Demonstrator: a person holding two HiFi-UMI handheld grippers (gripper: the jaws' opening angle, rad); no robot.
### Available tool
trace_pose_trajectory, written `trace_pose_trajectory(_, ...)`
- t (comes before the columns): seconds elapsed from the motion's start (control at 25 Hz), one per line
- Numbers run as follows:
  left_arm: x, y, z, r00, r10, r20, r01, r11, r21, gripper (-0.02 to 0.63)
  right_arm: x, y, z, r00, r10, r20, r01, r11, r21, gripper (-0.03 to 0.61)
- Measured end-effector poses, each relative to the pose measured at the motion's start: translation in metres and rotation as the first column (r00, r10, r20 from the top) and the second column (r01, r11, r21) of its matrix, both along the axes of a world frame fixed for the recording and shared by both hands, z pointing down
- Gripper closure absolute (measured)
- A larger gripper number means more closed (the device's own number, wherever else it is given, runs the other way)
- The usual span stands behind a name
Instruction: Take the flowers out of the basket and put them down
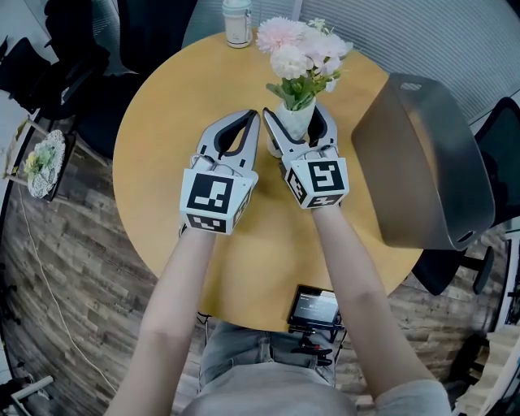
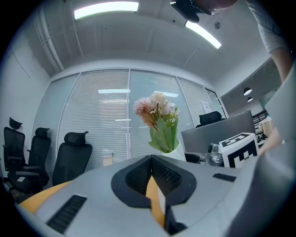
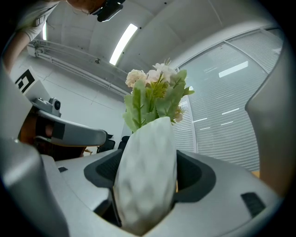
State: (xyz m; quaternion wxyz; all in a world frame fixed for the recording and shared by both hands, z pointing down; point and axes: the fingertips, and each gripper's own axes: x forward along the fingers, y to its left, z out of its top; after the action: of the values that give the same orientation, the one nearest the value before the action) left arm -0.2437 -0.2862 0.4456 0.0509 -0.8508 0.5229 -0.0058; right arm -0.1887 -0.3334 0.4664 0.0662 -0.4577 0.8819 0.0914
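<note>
One white vase of flowers is gripped between the jaws of the right hand-held gripper over the worktop; the left hand-held gripper is seen closed and empty just beside it.

jaws of the right gripper press both sides of a white dimpled vase; pale flowers with green leaves rise from it, window blinds behind.

Round wood table: jar at far edge, grey bin on right side, vase w/ flowers mid-rear; base contact unclear.
</note>
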Motion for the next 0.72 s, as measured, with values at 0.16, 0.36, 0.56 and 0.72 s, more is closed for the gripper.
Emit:
trace_pose_trajectory(0.16, 0.000, -0.002, 0.000, 1.000, -0.005, 0.005, 0.005, 1.000, 0.004, 0.611, -0.002, -0.002, 0.002, 1.000, 0.002, 0.008, -0.003, 1.000, 0.010, 0.218)
trace_pose_trajectory(0.36, -0.002, -0.001, 0.007, 1.000, -0.017, 0.002, 0.017, 1.000, -0.001, 0.611, -0.011, 0.001, 0.004, 0.999, -0.002, -0.035, 0.004, 0.999, 0.047, 0.218)
trace_pose_trajectory(0.56, -0.005, 0.000, 0.009, 1.000, -0.025, 0.003, 0.025, 1.000, -0.005, 0.611, -0.013, 0.003, 0.003, 0.999, 0.008, -0.054, -0.005, 0.998, 0.060, 0.218)
trace_pose_trajectory(0.72, -0.003, 0.001, 0.010, 1.000, -0.030, -0.007, 0.030, 0.999, -0.011, 0.611, -0.013, 0.004, 0.003, 0.996, -0.003, -0.084, 0.008, 0.998, 0.067, 0.218)
